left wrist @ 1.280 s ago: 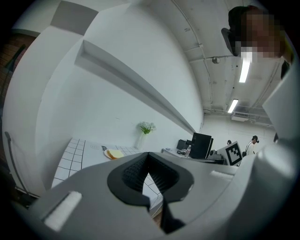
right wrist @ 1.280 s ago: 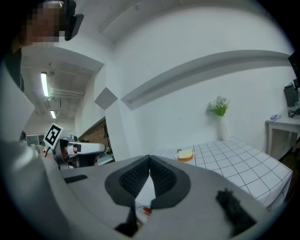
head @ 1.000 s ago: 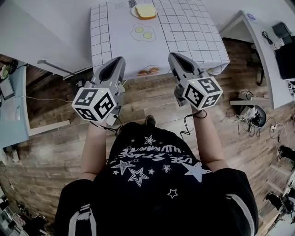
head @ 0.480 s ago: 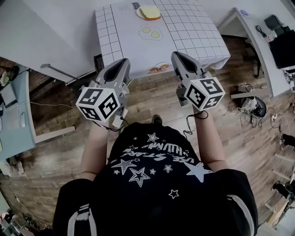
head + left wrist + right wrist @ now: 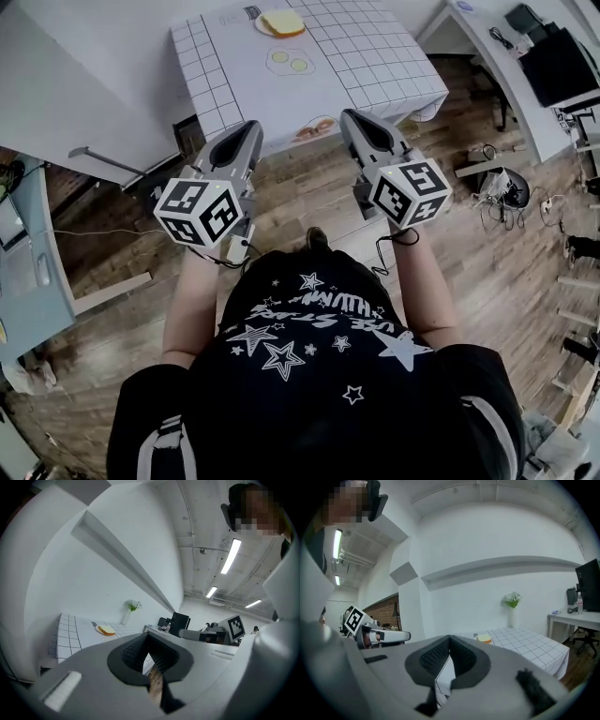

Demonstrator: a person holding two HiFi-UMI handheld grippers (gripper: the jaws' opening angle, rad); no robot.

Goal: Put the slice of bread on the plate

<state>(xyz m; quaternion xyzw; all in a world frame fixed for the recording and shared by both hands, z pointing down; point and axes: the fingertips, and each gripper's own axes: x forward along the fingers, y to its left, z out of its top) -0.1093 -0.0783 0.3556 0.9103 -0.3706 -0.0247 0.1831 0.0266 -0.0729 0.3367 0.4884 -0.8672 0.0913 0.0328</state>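
A slice of bread [image 5: 281,22] lies on a white plate [image 5: 262,27] at the far end of a table with a checked cloth [image 5: 375,66]. Both grippers are held over the wooden floor, short of the table's near edge. My left gripper [image 5: 247,129] is shut with nothing in it, and so is my right gripper [image 5: 352,120]. From the left gripper view [image 5: 146,637] the bread [image 5: 107,630] shows far off beyond the shut jaws. The right gripper view [image 5: 449,639] has the bread [image 5: 484,639] just past the tips, still distant.
Fried eggs [image 5: 289,62] and another food picture [image 5: 317,128] sit on the cloth. A vase of flowers [image 5: 512,603] stands at the table's back. A desk with a monitor [image 5: 553,66] and floor cables [image 5: 497,192] are right; a grey counter [image 5: 28,262] is left.
The table and bread have slid left in the head view as the person shifted. Both grippers were carried along, still shut and empty.
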